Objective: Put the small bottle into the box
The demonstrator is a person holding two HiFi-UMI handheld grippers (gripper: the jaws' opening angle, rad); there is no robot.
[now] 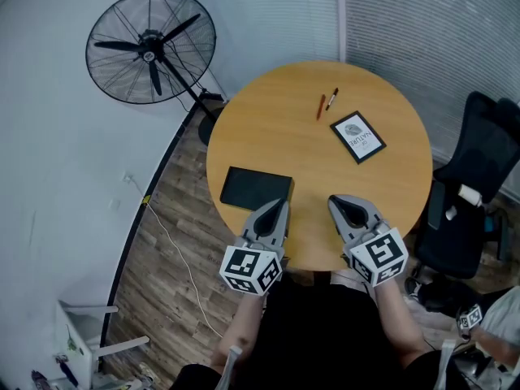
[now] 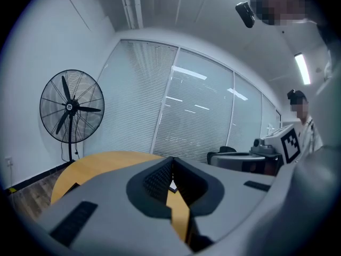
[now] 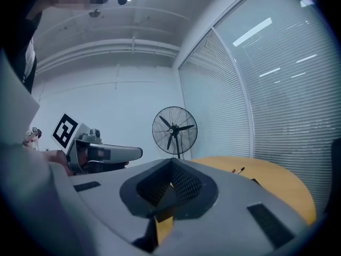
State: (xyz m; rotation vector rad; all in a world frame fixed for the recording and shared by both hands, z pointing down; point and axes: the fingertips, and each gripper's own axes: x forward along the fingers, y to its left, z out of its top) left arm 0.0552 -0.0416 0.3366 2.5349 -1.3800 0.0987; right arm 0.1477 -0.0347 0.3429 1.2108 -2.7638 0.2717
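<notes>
No small bottle shows in any view. A flat black box-like item [image 1: 256,189] lies on the round wooden table [image 1: 382,193], near its left front edge. My left gripper [image 1: 281,204] hovers just right of that item's near corner, jaws shut with nothing between them. My right gripper [image 1: 333,202] sits beside it over the table's front edge, also shut and empty. In the left gripper view the left gripper [image 2: 171,167] has its pads pressed together. The right gripper view shows the right gripper [image 3: 171,170] with closed pads too.
A black-bordered white card [image 1: 357,136] and two pens [image 1: 326,103] lie further back on the table. A standing fan [image 1: 151,47] is at the far left, a black office chair [image 1: 475,193] at the right, and a white stool [image 1: 85,340] at the lower left. Another person [image 2: 301,116] stands nearby.
</notes>
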